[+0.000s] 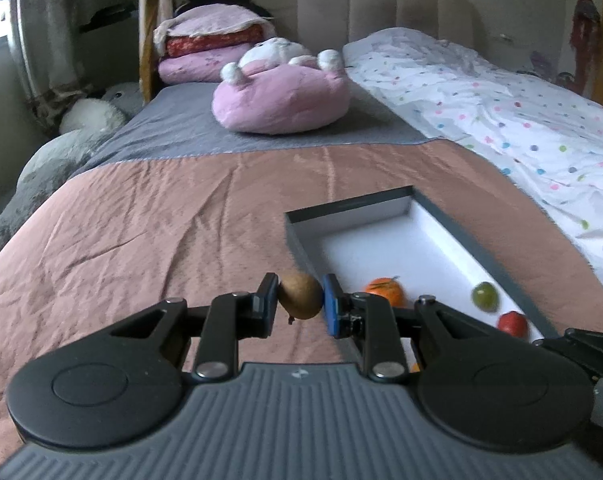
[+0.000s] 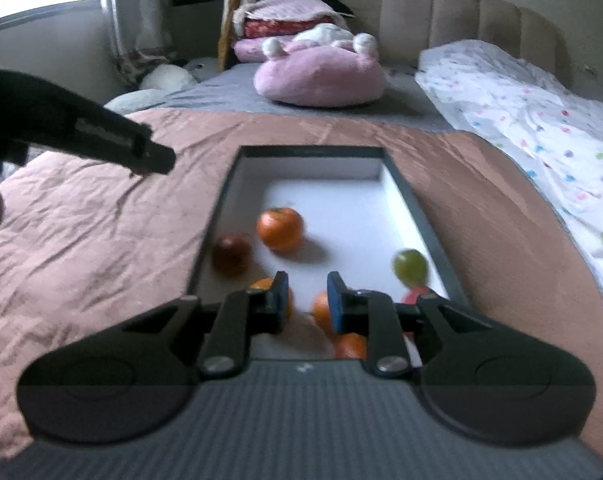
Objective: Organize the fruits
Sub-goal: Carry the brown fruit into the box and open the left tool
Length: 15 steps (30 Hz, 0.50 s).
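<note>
Above pink bedspread [image 1: 141, 216], left claw [image 1: 300, 298] pinching brown fuzzy kiwi [image 1: 301, 296], right claw [image 2: 307, 300] parted, empty

Both wrist views low, facing headboard [image 1: 341, 4], sharing tray [image 2: 433, 220]

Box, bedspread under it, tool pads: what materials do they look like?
Box: likely rigid paperboard, matte dark outside, white inside; thin straight walls, sharp corners.
Bedspread: woven fabric with a slight sheen, pinkish-brown; creases catch the light.
Left tool pads: blue, matte, probably rubber or foam; can't confirm.
</note>
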Available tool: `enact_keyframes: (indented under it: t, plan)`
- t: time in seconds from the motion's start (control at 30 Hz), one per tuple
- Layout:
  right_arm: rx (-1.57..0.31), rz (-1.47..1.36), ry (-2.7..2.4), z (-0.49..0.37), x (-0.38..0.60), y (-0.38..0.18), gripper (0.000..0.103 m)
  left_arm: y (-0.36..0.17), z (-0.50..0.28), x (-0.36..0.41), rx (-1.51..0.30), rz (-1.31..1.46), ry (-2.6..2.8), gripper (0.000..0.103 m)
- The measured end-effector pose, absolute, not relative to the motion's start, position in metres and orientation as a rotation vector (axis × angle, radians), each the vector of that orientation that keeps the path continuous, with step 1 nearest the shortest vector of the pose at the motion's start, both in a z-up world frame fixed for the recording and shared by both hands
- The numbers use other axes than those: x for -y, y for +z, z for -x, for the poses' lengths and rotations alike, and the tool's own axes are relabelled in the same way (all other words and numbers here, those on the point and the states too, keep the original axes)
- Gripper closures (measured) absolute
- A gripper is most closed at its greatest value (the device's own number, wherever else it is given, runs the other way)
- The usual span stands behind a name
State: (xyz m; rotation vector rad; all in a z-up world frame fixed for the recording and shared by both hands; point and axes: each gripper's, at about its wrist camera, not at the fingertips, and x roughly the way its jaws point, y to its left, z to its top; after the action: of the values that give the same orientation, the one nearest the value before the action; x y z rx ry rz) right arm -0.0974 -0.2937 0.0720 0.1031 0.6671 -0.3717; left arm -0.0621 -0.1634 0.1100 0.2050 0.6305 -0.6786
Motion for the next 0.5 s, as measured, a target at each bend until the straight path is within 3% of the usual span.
enact_keyframes:
  t: [0.5]
  plan:
    - [-0.598,-0.127,-0.407,0.156,0.307,0.092,0.079,0.113,0.116,0.202,-0.637,-0.274,-0.737,0.074]
